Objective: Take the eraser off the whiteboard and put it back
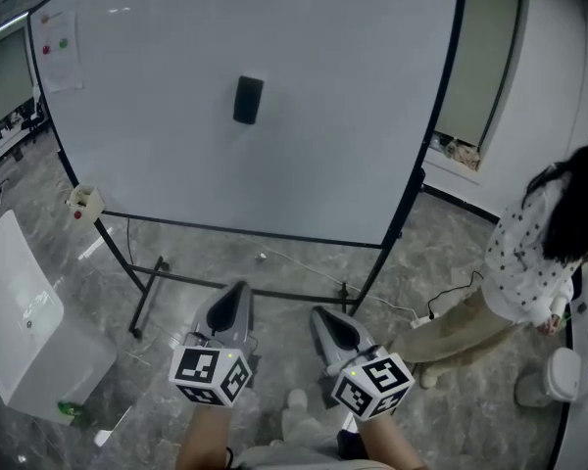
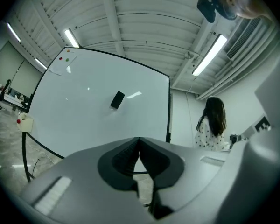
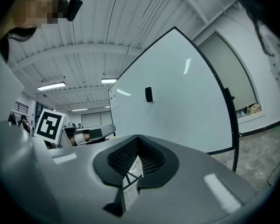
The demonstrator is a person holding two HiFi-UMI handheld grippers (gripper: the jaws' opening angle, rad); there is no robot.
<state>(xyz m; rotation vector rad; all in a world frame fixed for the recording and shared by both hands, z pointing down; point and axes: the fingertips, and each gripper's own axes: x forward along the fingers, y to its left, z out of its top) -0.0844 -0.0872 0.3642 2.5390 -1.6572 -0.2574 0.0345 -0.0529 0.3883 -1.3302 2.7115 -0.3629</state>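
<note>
Upper centre of the head view, black eraser (image 1: 248,100) sits stuck on the whiteboard (image 1: 353,135), well apart from both tongs: left gripper (image 1: 237,292) and right gripper (image 1: 320,316) low in frame, jaws pinched together, holding nothing, so I'd say 0 of 2 steps done.

- Whiteboard (image 1: 304,145), centre of frame: smooth, glossy white panel with lamp glare on it.
- Stand (image 1: 145,300): black tube, metal by the look.
- Eraser (image 1: 248,100): black, matt.
- Paper sheet (image 1: 59,47), upper left: flat, white.
- Floor (image 1: 441,253): grey veined stone-look tiles, polished.
- Left gripper (image 2: 139,139), right gripper (image 3: 137,136): matt grey plastic shells with black ribbed pads (image 2: 123,158).
- Person's blouse (image 1: 524,262), right edge: dotted cloth.
</note>
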